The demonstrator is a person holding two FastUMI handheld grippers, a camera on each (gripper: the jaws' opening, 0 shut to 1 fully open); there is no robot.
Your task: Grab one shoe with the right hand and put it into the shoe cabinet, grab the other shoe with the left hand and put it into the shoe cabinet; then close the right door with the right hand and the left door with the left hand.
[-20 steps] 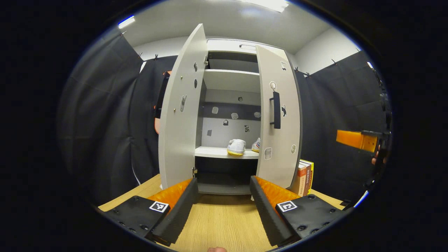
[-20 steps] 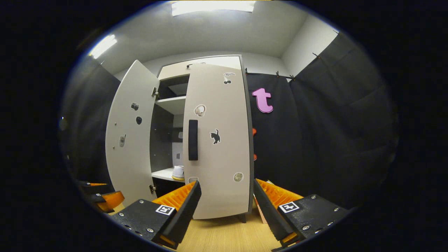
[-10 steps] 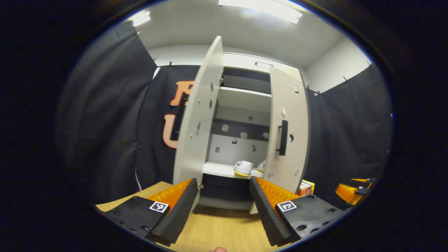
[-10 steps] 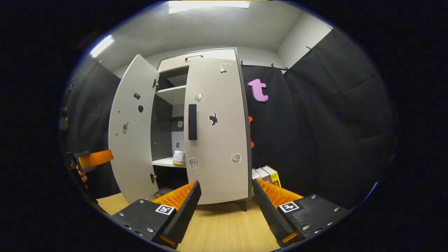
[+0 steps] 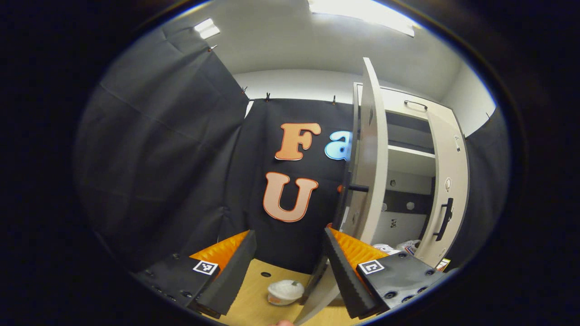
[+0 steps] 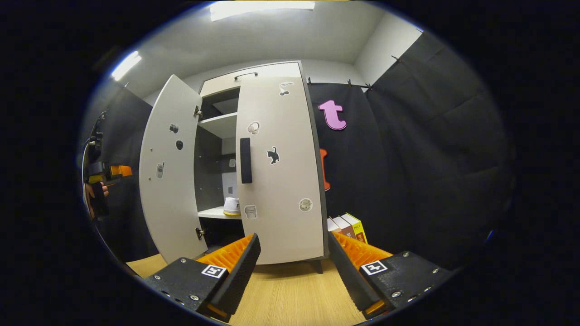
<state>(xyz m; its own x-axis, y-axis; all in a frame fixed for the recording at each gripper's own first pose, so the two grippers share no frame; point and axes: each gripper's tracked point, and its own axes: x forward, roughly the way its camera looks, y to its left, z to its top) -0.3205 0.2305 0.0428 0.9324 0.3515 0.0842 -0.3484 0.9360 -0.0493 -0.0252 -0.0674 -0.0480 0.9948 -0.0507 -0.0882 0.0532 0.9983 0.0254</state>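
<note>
Both shoes sit on the shelf; the left claw [image 5: 287, 262] and right claw [image 6: 293, 267] gape empty, and the stiff, light-swinging left door [image 5: 369, 158] is best pushed at its free edge.

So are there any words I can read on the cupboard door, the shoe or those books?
None can be read.
books: spine print too small to read.
stickers on the right door: little pictures, any writing too small to tell.
shoe: any marking is too blurred to read.
</note>
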